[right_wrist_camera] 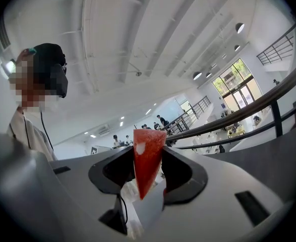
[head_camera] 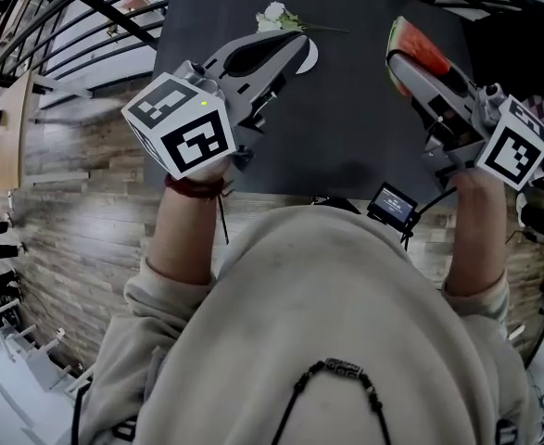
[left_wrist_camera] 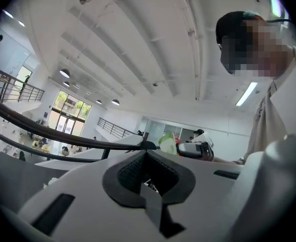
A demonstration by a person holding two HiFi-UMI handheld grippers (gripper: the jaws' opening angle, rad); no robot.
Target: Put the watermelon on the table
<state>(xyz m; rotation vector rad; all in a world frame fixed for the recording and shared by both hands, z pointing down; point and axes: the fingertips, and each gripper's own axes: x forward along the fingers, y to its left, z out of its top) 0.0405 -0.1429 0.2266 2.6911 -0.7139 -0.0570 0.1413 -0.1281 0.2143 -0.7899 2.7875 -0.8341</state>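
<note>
At the bottom of the frame in the head view, a pale sweater [head_camera: 346,323] fills the foreground, and both forearms reach up the picture toward a dark tabletop [head_camera: 346,119]. A small screen [head_camera: 392,204] on a cable sits by the near edge of the tabletop, right of centre.

Toward the upper left, the left hand-held gripper [head_camera: 295,49] has its jaws closed on each other with nothing between them. Toward the upper right, the right hand-held gripper [head_camera: 409,63] is clamped on a watermelon slice [head_camera: 420,46]. Its own view shows the red wedge standing upright between the pads. The slice is over the tabletop near the right edge; whether it touches the surface cannot be told. Farther up, at top centre, a white flower [head_camera: 273,15] lies on the tabletop, well apart from the slice.

The step in hand looks like the set-down. To do it well, lower the slice over the bare patch right of centre, clear of the flower. Let its underside settle before easing the jaws apart. Then draw the hand-held gripper straight back so the pads do not tip the wedge.
</note>
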